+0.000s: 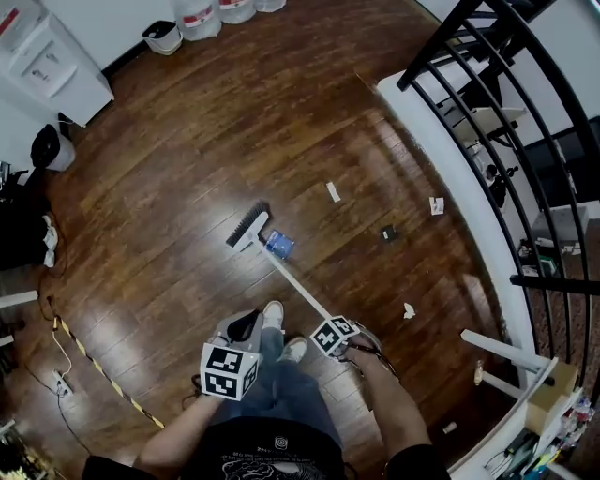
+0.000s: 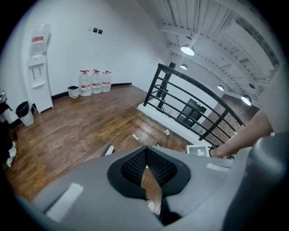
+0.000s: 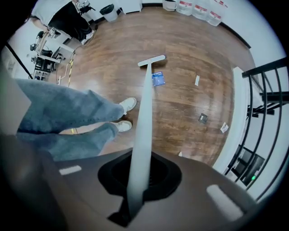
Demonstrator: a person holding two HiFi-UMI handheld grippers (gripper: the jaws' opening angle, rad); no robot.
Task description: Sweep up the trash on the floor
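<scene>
My right gripper [image 1: 328,323] [image 3: 140,178] is shut on the white handle of a broom [image 1: 291,279] that slants out over the wooden floor. The broom head [image 1: 248,228] [image 3: 151,60] rests beside a blue wrapper [image 1: 279,244] [image 3: 158,79]. More scraps lie to the right: a white strip [image 1: 333,191] [image 3: 197,80], a dark square [image 1: 389,232] [image 3: 203,118], a white scrap [image 1: 436,205] by the ledge and a crumpled bit [image 1: 409,310]. Low at my left side, the left gripper [image 1: 244,326] [image 2: 145,151] has its jaw tips touching and holds nothing.
A black stair railing [image 1: 506,103] on a white ledge [image 1: 441,159] bounds the right side. A water dispenser [image 1: 52,61], water jugs [image 1: 197,17] and a small bin [image 1: 164,37] line the far wall. A striped cable [image 1: 103,370] runs at the left. The person's shoes [image 1: 274,314] stand near the broom handle.
</scene>
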